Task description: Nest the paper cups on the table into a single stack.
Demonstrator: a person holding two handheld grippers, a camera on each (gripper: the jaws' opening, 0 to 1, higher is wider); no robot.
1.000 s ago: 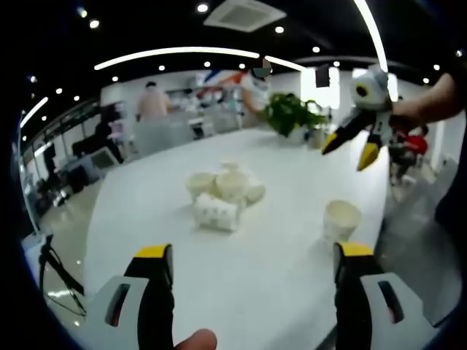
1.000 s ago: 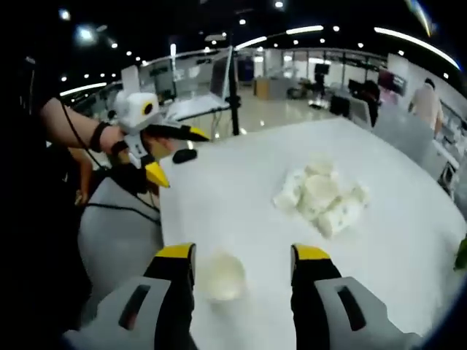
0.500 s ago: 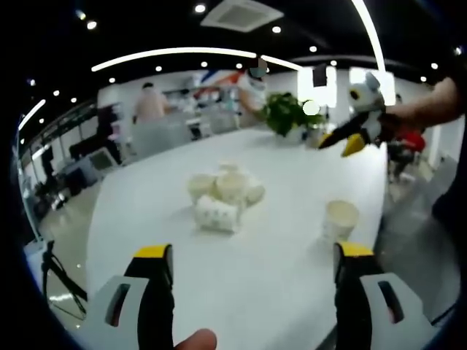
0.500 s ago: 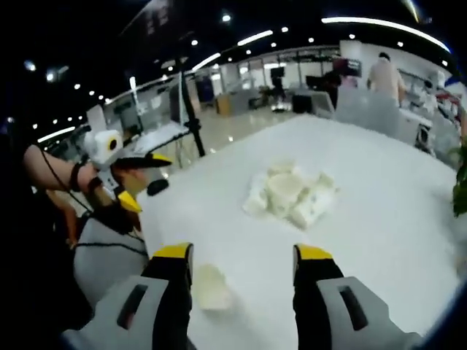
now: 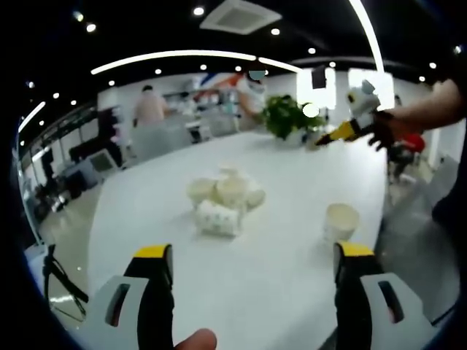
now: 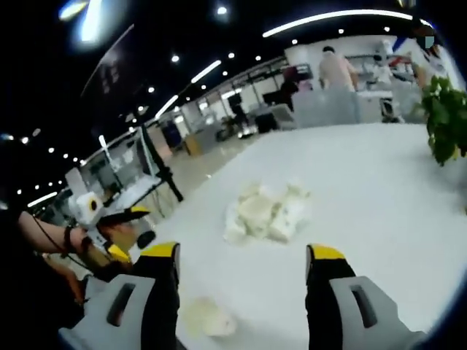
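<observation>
Resting on the white table [image 5: 277, 240], a loose cluster of paper cups [image 5: 222, 200] sits near the centre of the left gripper view, some upright and at least one lying on its side. A single paper cup [image 5: 341, 221] stands upright apart from them, toward 4 o'clock of the cluster. The left hand-held gripper [image 5: 252, 255] rises from the bottom of that view with its yellow-tipped jaws spread wide and nothing between them; a fingertip [image 5: 195, 340] shows at the bottom edge. At about 2 o'clock, the right hand-held gripper [image 5: 326, 138] hangs above the far side of the table, gripped by a hand [image 5: 381, 127], near a green potted plant [image 5: 290, 115]; people stand in the background.

In the right gripper view, the right hand-held gripper [image 6: 242, 255] also holds its jaws wide apart and empty. The cluster of paper cups [image 6: 266, 214] lies on the table [image 6: 379, 204] above the jaws, toward 12 o'clock. The single paper cup [image 6: 208, 319] sits low by the left jaw, blurred. At 9 o'clock the left hand-held gripper [image 6: 125, 232] appears, jaws parted, and the potted plant [image 6: 445, 120] stands at 2 o'clock.
</observation>
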